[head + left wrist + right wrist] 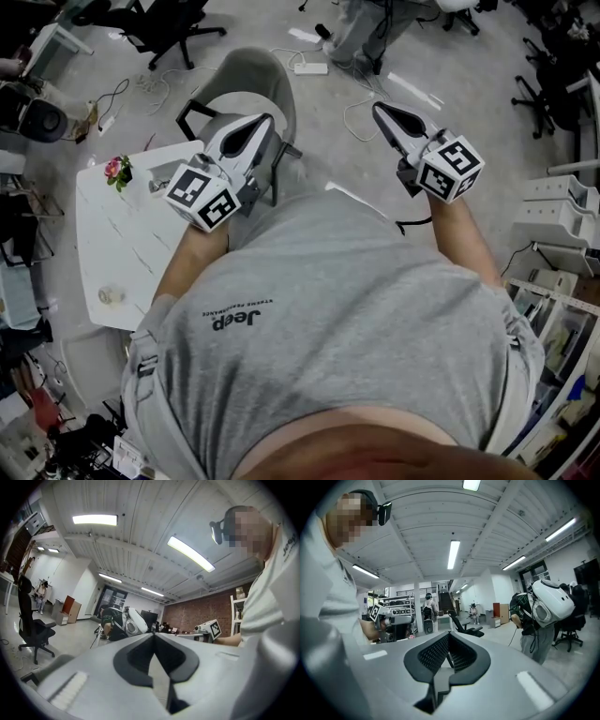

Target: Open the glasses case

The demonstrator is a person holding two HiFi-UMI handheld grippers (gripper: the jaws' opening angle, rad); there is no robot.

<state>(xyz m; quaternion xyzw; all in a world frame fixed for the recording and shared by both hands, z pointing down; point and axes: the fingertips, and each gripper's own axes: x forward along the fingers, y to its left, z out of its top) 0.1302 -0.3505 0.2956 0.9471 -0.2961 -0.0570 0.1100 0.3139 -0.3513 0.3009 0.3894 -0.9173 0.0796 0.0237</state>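
Our left gripper (pixel 262 124) and right gripper (pixel 380 110) are closed and empty. We see no glasses case, only a table (pixel 103 234) left of the left fingers (pixel 246 133).

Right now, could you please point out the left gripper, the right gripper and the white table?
left gripper (pixel 266 120): head view, at its closed jaw tips.
right gripper (pixel 378 108): head view, at its closed jaw tips.
white table (pixel 122 248): head view, bare top.

Long white fluorescent ceiling tubes (pixel 95 520) light the room brightly and evenly with faint shadows; both gripper views bend strongly and darken to black at their round edges, and the grey left gripper (pixel 153 637) blurs close to the lens.
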